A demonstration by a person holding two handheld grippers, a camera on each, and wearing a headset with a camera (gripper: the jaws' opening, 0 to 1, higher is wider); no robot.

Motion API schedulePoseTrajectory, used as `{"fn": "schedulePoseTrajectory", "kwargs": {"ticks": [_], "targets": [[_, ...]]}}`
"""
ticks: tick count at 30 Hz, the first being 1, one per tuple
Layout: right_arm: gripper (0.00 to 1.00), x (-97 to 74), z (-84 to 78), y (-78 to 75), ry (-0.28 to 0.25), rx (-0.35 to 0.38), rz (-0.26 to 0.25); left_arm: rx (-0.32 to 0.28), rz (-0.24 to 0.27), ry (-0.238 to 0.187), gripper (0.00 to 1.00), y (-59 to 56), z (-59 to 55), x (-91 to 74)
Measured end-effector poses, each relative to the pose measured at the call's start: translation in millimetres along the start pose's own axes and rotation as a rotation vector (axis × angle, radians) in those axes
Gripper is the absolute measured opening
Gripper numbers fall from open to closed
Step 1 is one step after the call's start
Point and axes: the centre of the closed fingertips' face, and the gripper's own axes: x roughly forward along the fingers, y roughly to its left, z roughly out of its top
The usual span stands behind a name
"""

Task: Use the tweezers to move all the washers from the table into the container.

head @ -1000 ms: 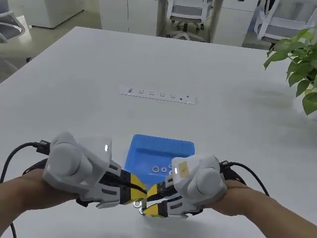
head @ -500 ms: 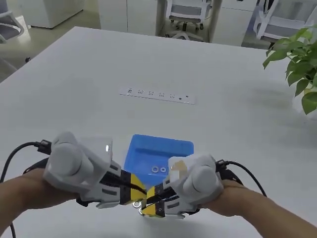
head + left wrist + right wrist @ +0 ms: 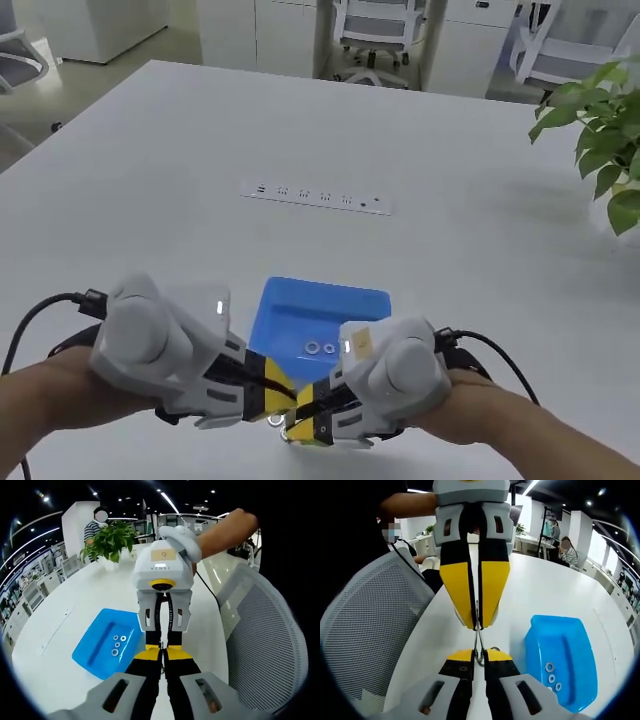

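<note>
- The left tongs (image 3: 478, 622) and the right tongs (image 3: 479, 660) meet nose to nose just above the near edge of the desk (image 3: 450, 200). Each pair is closed on an opposite end of the one pair of tweezers (image 3: 478, 637).
- My reading is that two grips on one thin tool mean a re-seating. One side steadies the tweezers while the other finds a hold from which the tips can pinch.
- The tweezers run in line with both sets of jaws, standing upright in the right gripper view. Their working tips are hidden between the yellow pads, so I cannot tell whether they carry a washer.
- The blue container (image 3: 300, 300) lies just beyond the tongs, near enough that a washer would need only a short carry over its low wall.
- Three washers (image 3: 551, 678) lie inside it, close together on the floor of the tray. In the head view two are clear.
- Whether any washer is left on the desk I cannot tell; the tongs cover the surface beneath them.
- Farther out, one white power strip (image 3: 317, 196) lies flat in mid-desk, well apart from the work.
- One leafy plant (image 3: 600, 130) stands at the right edge.
- Count: two tongs, one pair of tweezers, one container, three washers, one power strip, one plant.
</note>
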Motion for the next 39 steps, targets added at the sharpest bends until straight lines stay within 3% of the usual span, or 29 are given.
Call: {"fn": "schedulePoseTrajectory", "kwargs": {"ticks": [11,22,29,39], "targets": [[0.08,-7.2,8.8,-2.1,-0.013,0.0,-0.013,-0.03,0.006,-0.037,0.12,-0.8,6.3,-5.6],[0.08,-18.3,24.0,-6.8,-0.019,-0.023,-0.025,-0.093,0.051,-0.103,0.39,3.2,8.4,-14.1],[0.08,-25.8,32.8,-10.6,-0.02,-0.034,-0.024,-0.16,0.11,-0.134,0.64,9.6,4.2,-20.0],[0.08,-40.5,47.4,-21.4,-0.025,-0.033,-0.037,-0.233,0.175,-0.188,0.81,12.0,-0.9,-30.7]]}}
